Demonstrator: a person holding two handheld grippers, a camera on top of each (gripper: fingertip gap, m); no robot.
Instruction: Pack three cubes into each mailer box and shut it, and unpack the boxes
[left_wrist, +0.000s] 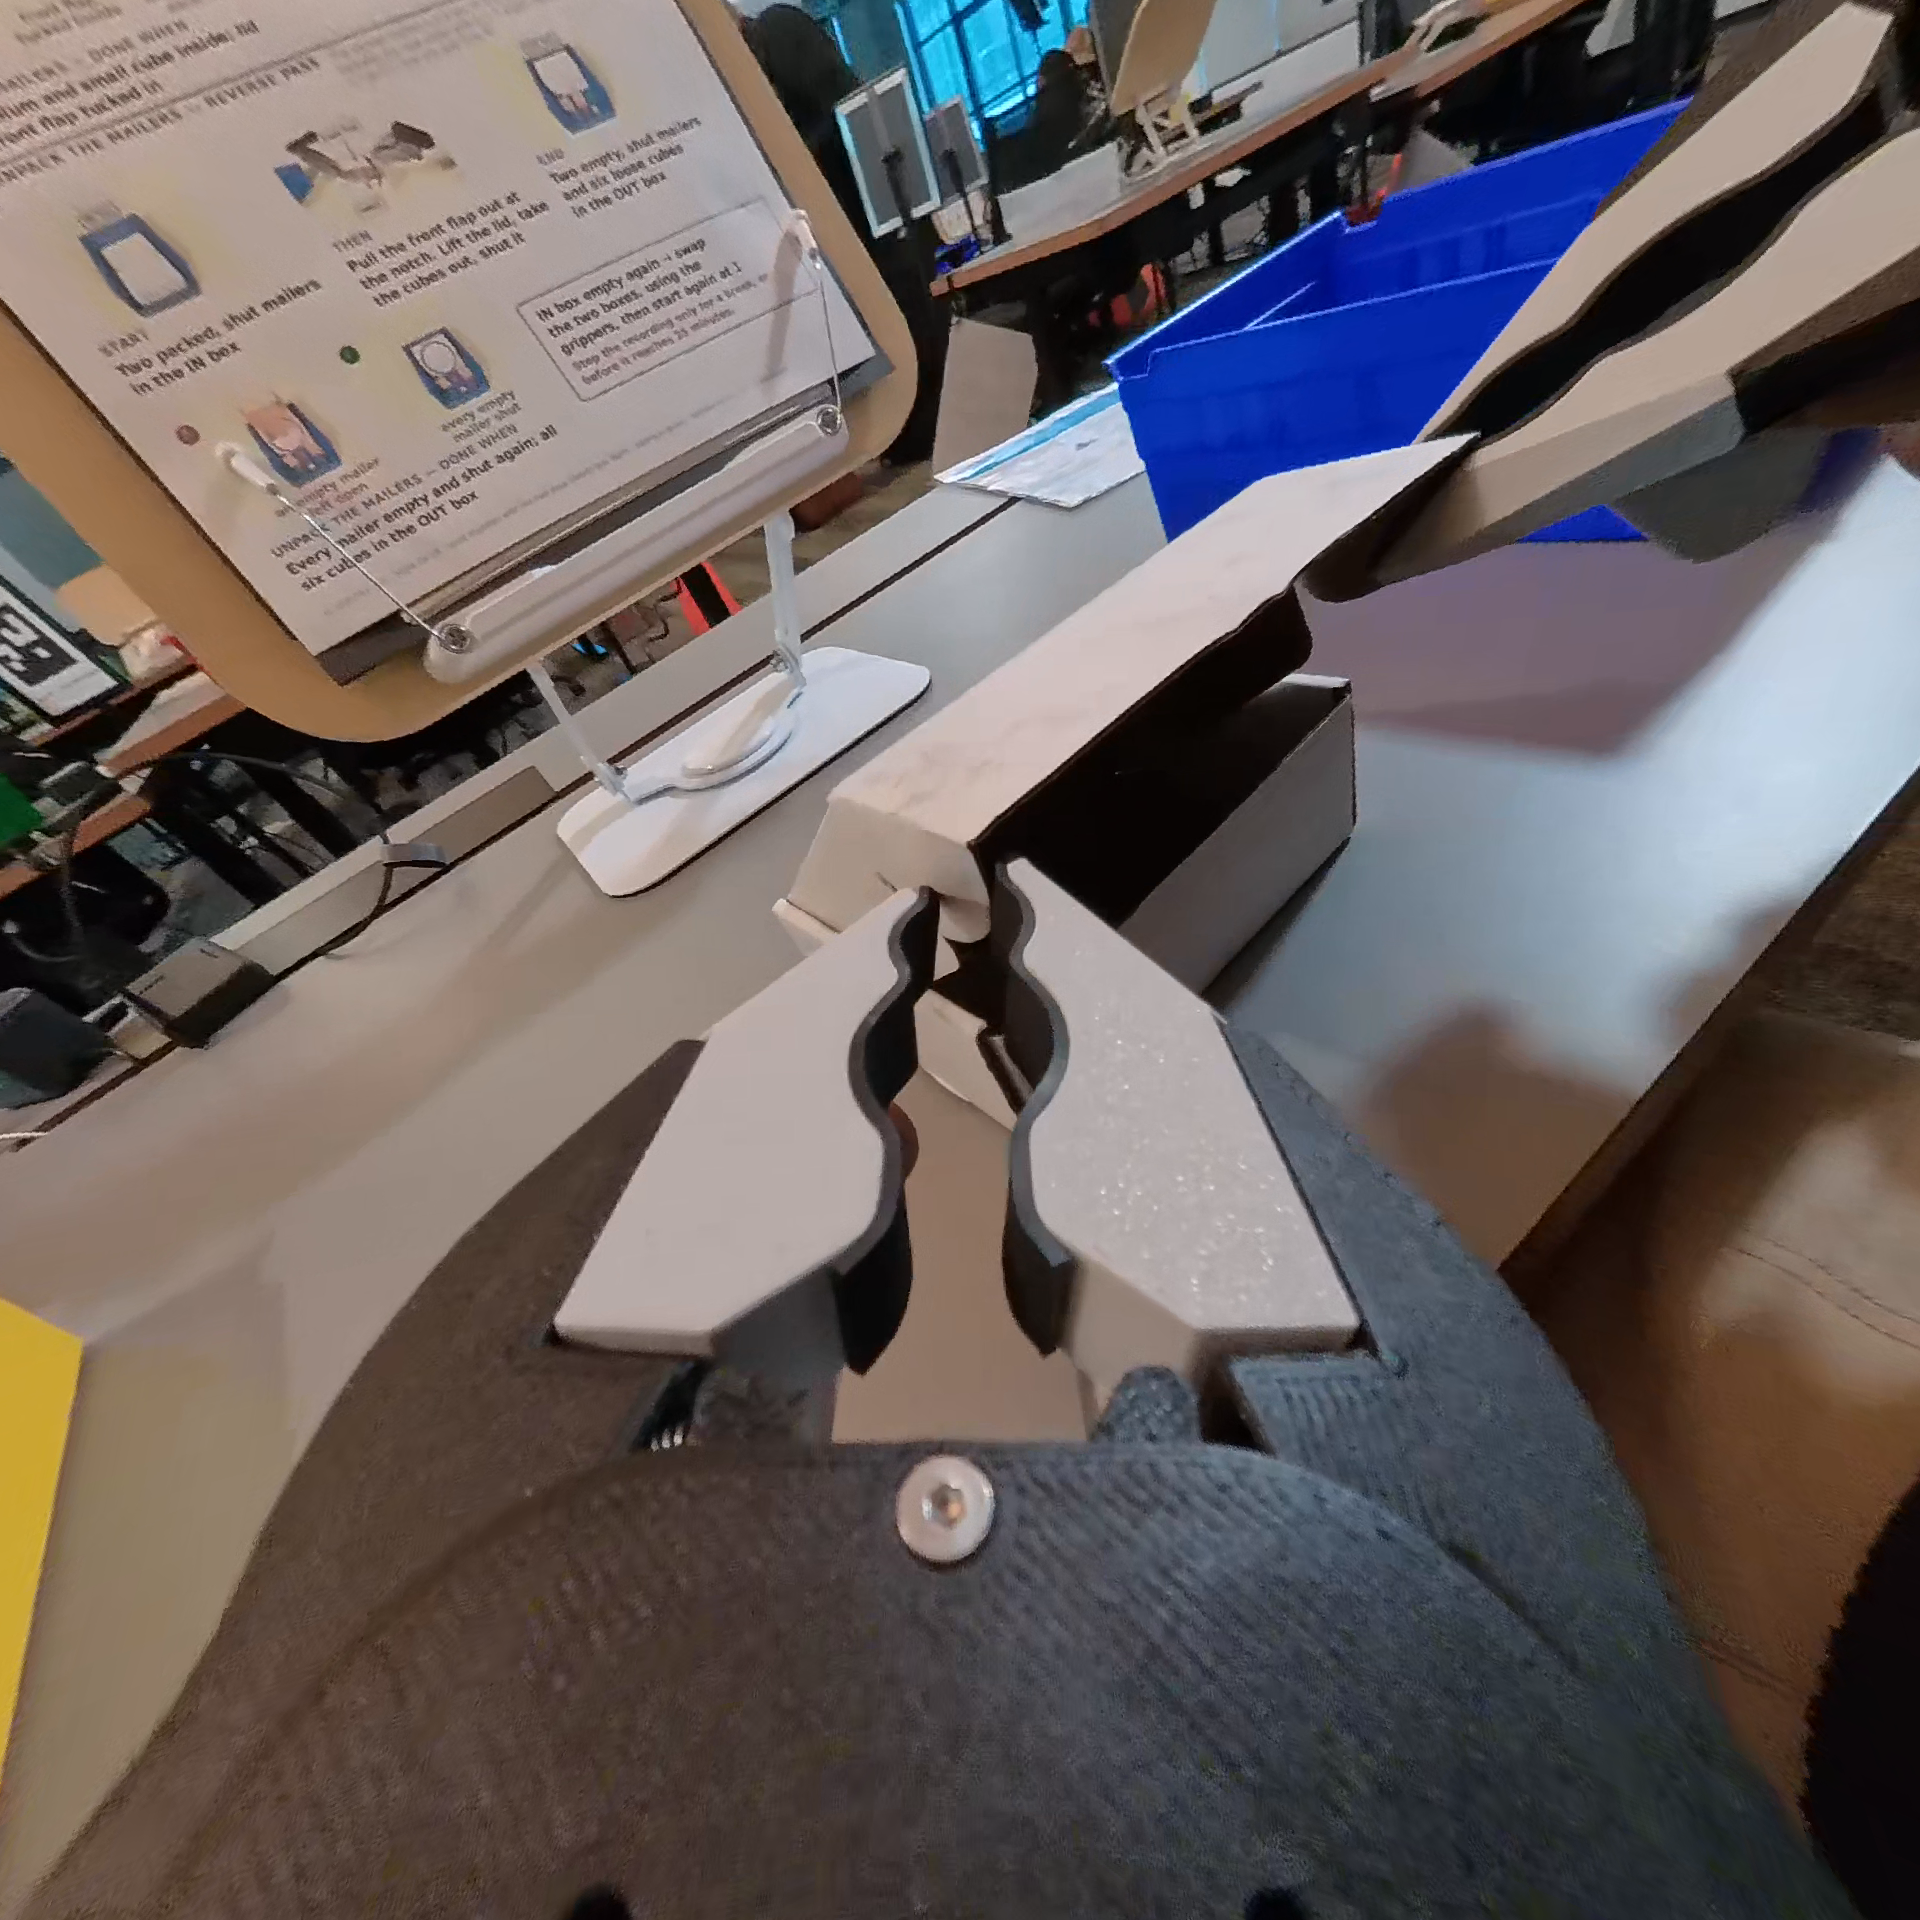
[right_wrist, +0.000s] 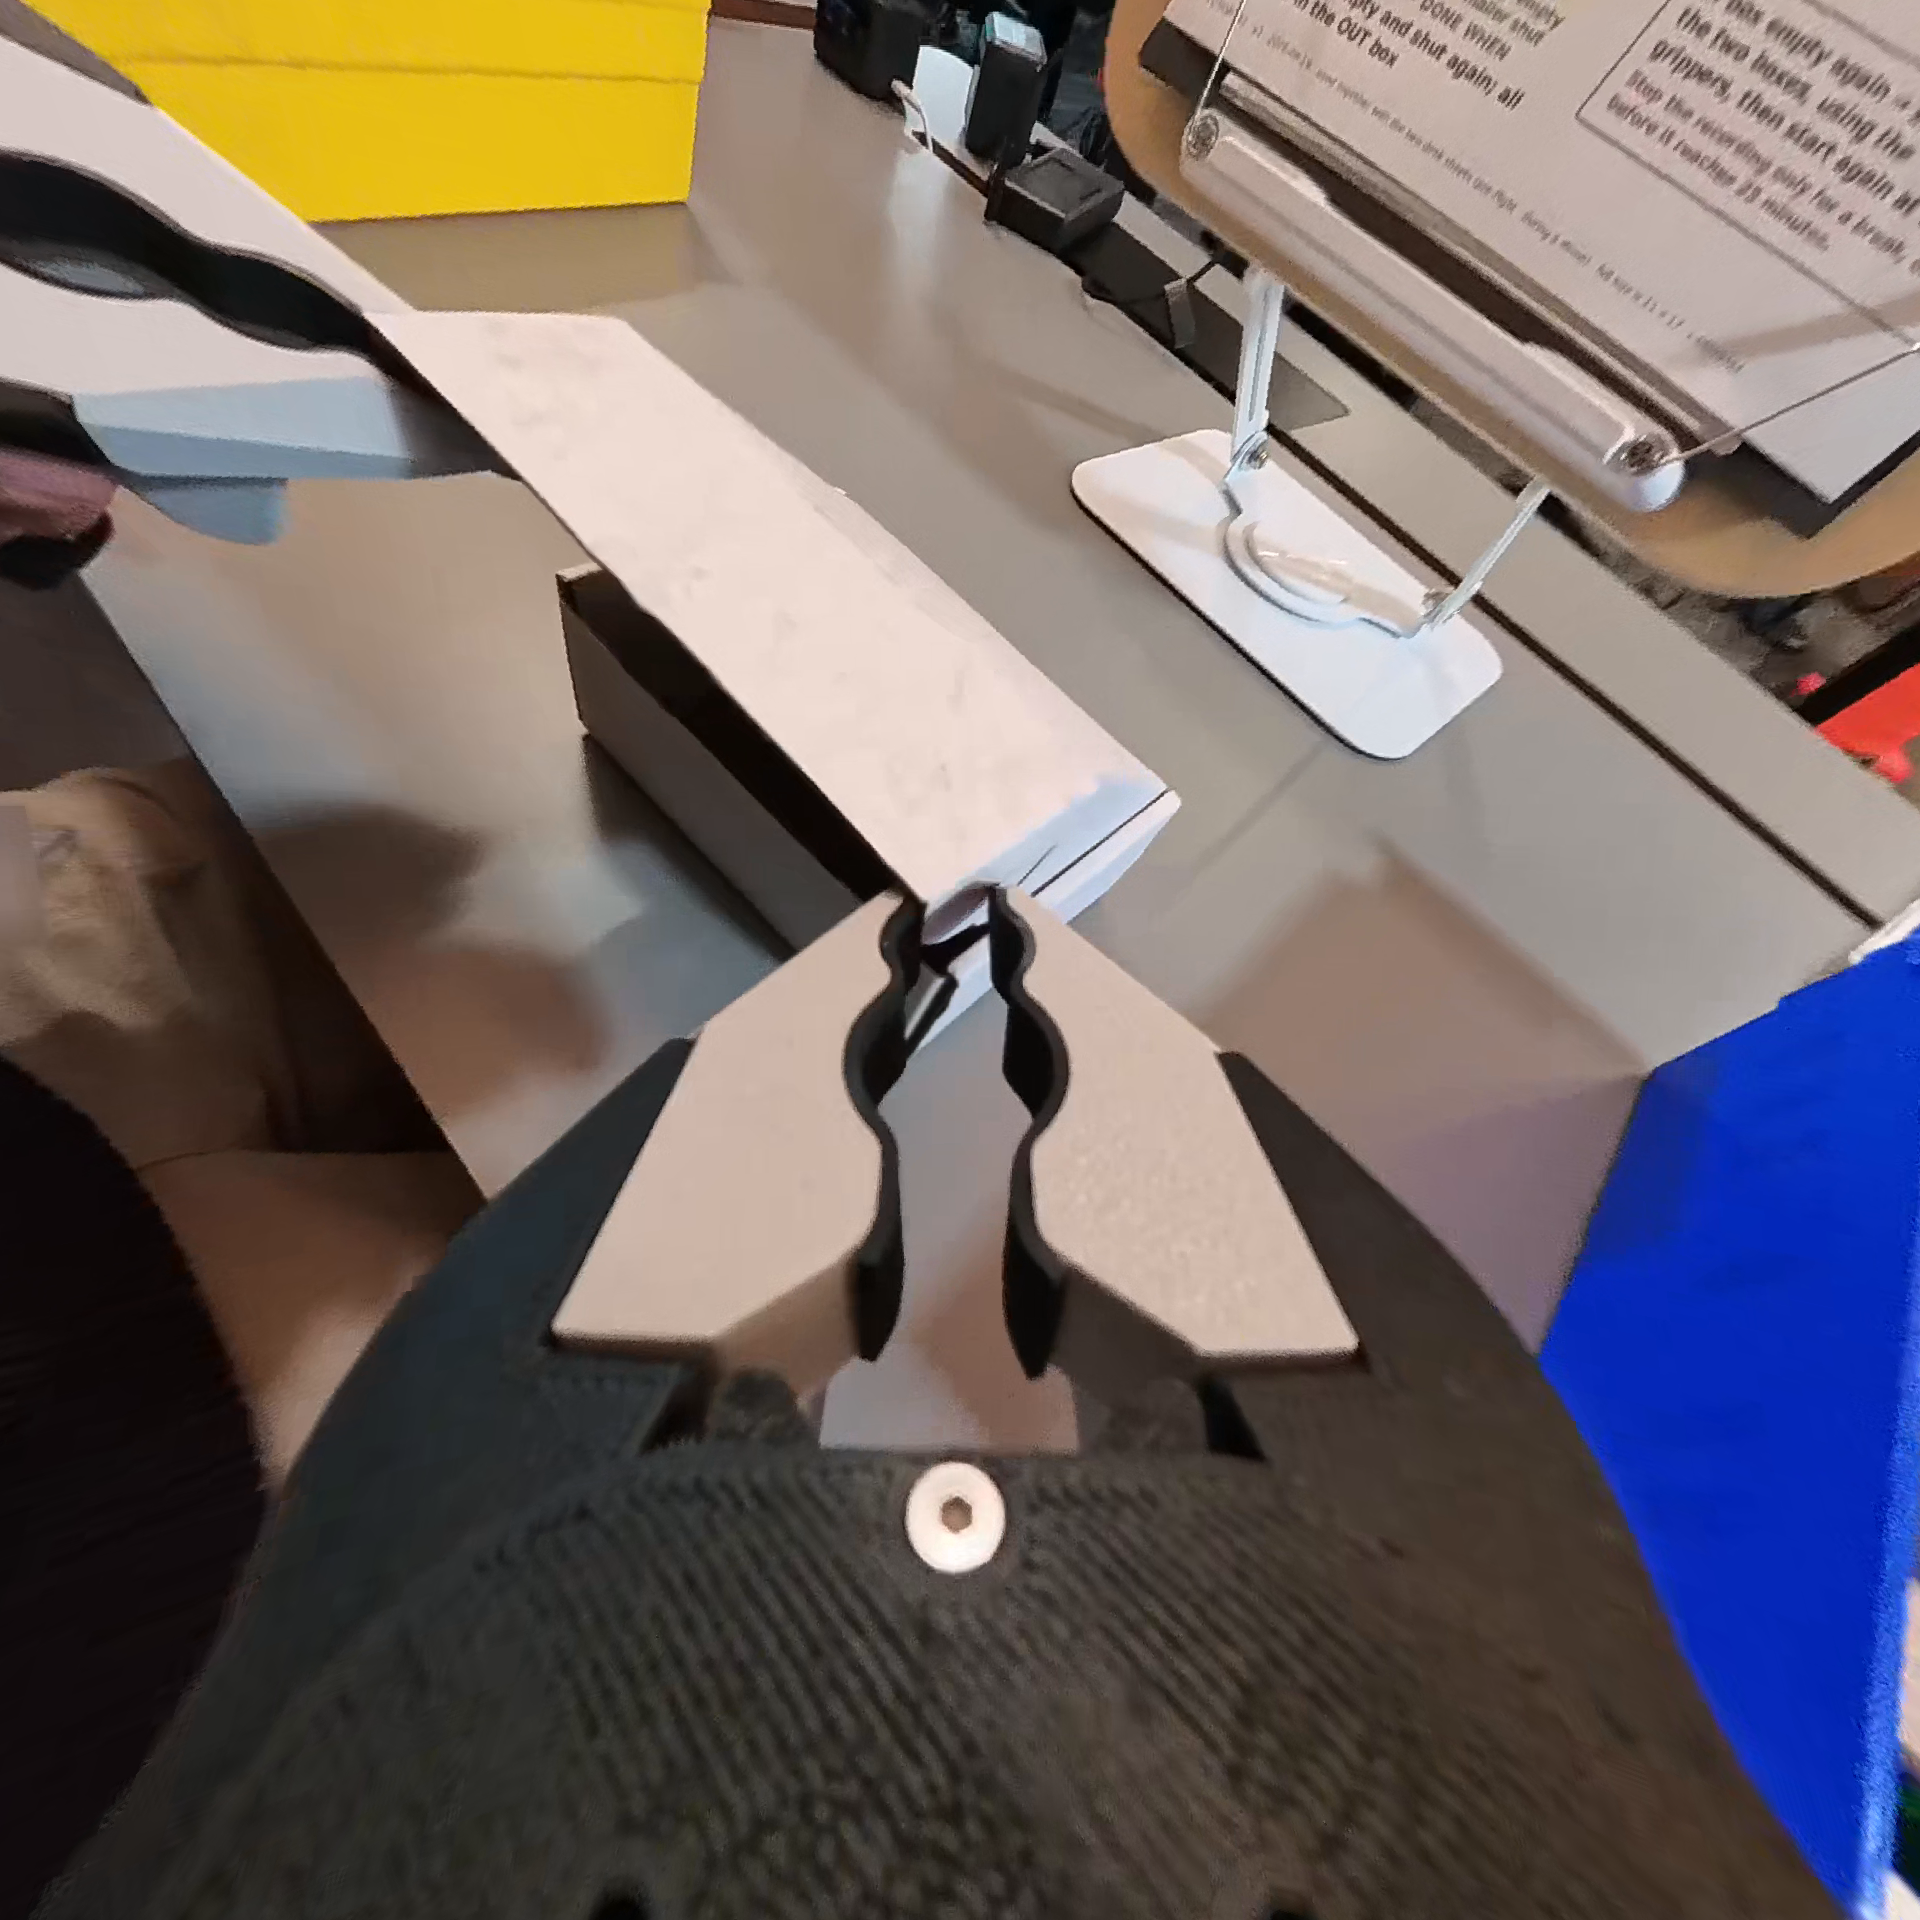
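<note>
- Sitting on the desk (right_wrist: 1403, 935), the white mailer box (left_wrist: 1091, 717) lies between both claws, lid ajar.
- Left claw (left_wrist: 966, 914) is nearly closed, pinching one lid corner at its tips.
- Right claw (right_wrist: 961, 920) pinches the opposite corner.
- No cubes visible; whether packing or unpacking, I cannot tell.

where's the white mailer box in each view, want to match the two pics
Left wrist view: the mailer box sits at centre, running up and right from the left gripper, which pinches its near corner.
Right wrist view: the box sits centre-left, running up and left from the right gripper, at its near corner.
Shared landmark: the white document stand base behind the box.
</note>
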